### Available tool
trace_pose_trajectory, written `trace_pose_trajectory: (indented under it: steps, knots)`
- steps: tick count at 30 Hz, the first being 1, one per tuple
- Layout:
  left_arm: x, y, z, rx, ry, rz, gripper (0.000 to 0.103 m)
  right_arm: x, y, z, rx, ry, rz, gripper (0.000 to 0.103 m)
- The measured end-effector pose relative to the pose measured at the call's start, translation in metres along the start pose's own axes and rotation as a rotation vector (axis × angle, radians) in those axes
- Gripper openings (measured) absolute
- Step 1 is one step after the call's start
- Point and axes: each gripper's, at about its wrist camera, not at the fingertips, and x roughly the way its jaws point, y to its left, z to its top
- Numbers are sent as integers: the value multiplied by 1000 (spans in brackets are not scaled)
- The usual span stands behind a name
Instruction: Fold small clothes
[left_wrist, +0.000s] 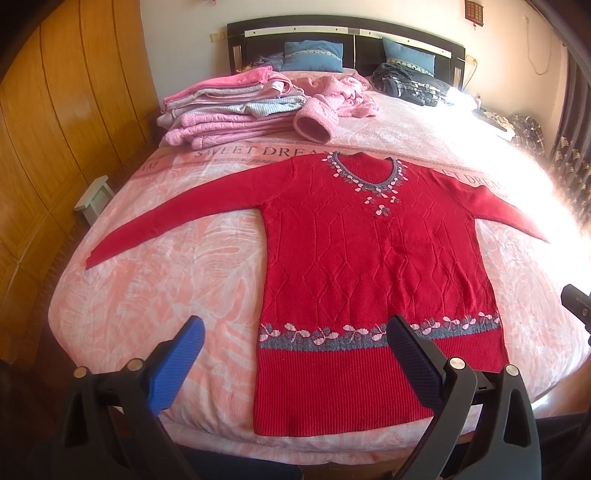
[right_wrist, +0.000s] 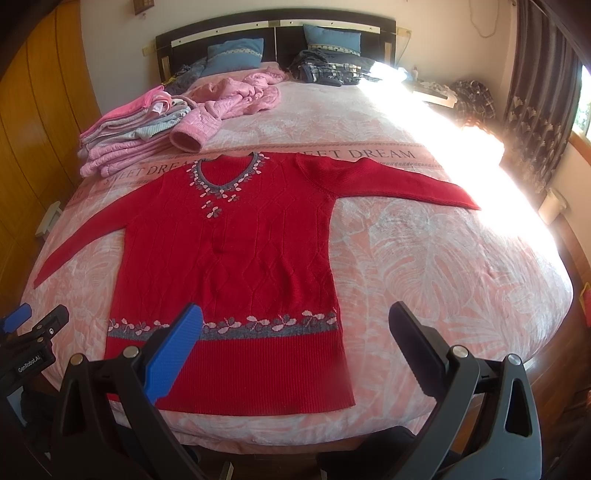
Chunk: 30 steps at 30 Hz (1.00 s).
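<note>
Red cable-knit sweater (left_wrist: 373, 266) (right_wrist: 236, 266) with a grey-and-pink flower band at neck and hem lies flat, front up, on the bed's pink leaf-print bedspread (left_wrist: 173, 273) (right_wrist: 424, 266), both sleeves spread out sideways and its hem toward the foot of the bed. The left hand-held gripper (left_wrist: 295, 365) hovers above the hem's left part with its fingers spread wide, holding nothing. The right hand-held gripper (right_wrist: 295, 362) hovers over the hem's right corner, likewise spread wide and empty. Beyond the collar, a stack of folded pink and grey clothes (left_wrist: 229, 107) (right_wrist: 129, 136) sits on the bed's left side, with a crumpled pink quilted jacket (left_wrist: 343, 96) (right_wrist: 240, 96) beside it. Two blue pillows (left_wrist: 314, 55) (right_wrist: 236, 55) lean against the dark headboard.
</note>
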Motion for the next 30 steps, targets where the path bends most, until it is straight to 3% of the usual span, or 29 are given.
trace_pose_trajectory:
  steps: [20,24,30]
  knots:
    - [5,0,5,-19,-13,-18,99,1,-9,6,14,-3,0,100]
    - [29,-6,30,-54,16,-67,99,20,-43,28,107,32,-18,100]
    - [90,-36,91,-77,77,-25,99,80,-133,90,254,85,-149,100]
